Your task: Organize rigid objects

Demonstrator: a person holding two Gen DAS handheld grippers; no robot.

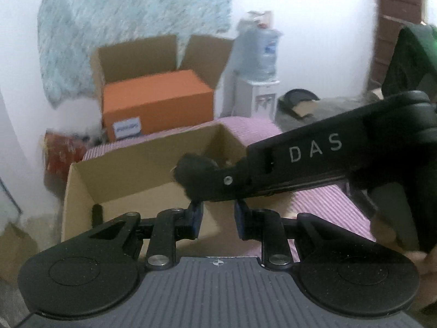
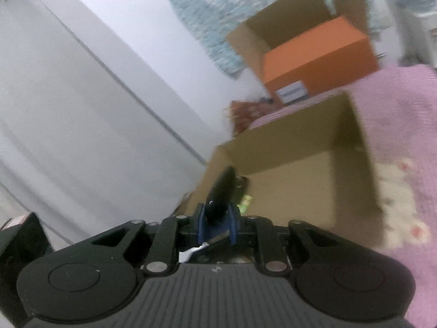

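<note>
An open brown cardboard box (image 1: 131, 175) sits on a pink striped bedspread (image 1: 341, 213). My left gripper (image 1: 218, 216) is open and empty, just in front of the box's near wall. My right gripper (image 2: 217, 222) is shut on a black oblong object (image 2: 221, 194) and holds it over the box (image 2: 295, 158). In the left wrist view the right gripper (image 1: 196, 177) reaches in from the right, marked DAS, with the black object (image 1: 191, 169) at its tip above the box. A small dark item (image 1: 97, 214) stands inside the box's left corner.
A larger open carton (image 1: 136, 54) with an orange box (image 1: 155, 104) stands behind the bed. A water dispenser (image 1: 259, 63) is to its right. A white wall or door (image 2: 82, 95) is at the left. A black box (image 2: 19, 243) sits at the lower left.
</note>
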